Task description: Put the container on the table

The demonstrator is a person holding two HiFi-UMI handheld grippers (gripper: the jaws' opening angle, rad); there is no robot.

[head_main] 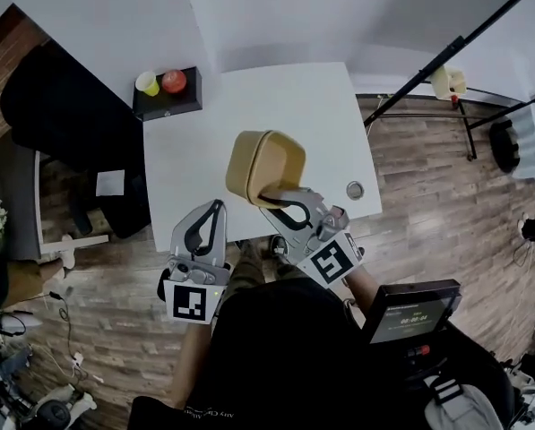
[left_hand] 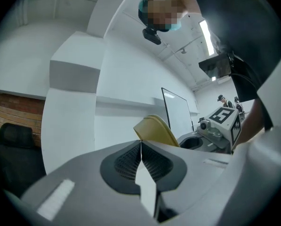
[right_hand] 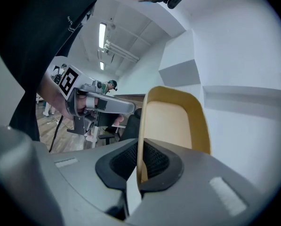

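Yellow container [head_main: 265, 164] clamped, right gripper [head_main: 271, 195] over table [head_main: 249, 106]

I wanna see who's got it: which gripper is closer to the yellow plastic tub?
Right. The right gripper pinches the wall of the yellow plastic tub; the left gripper, shut, sits beside it, not touching.

The container [head_main: 265, 167] is mustard yellow and the tabletop [head_main: 276, 106] is white. The left tool [head_main: 217, 207] and right tool [head_main: 269, 195] are grey with black pads and black-and-white square markers. A black box [head_main: 167, 103] carries a yellow cup [head_main: 147, 83] and a red round thing [head_main: 174, 81]. The floor [head_main: 428, 204] is brown wood-grain planks.
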